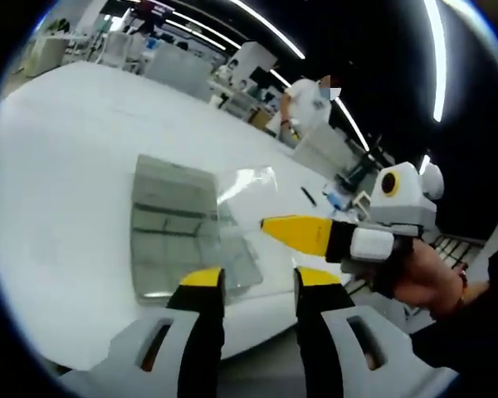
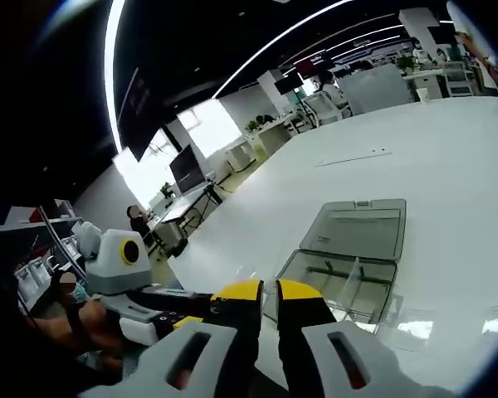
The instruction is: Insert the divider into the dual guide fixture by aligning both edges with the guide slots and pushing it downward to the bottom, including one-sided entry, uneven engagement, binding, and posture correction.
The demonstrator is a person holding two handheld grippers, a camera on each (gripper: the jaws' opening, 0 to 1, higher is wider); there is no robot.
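A clear plastic box (image 1: 191,249) lies on the white table (image 1: 58,166) with its lid (image 1: 170,178) folded open; the box (image 2: 340,282) has thin partitions and guide ribs inside. A clear divider sheet (image 1: 247,178) rests flat on the table beside the box, also seen as a glinting divider sheet (image 2: 411,325). My left gripper (image 1: 260,280) stands open over the table's near edge, nothing between its jaws. My right gripper (image 2: 268,290) has its jaws nearly together with nothing seen between them. In the left gripper view, the right gripper (image 1: 274,224) points at the box's near side.
The table edge (image 1: 266,332) runs just under both grippers. The left gripper (image 2: 197,313) is low at the left of the right gripper view. A person (image 1: 309,104) stands beyond the table's far end among desks and monitors (image 2: 187,170).
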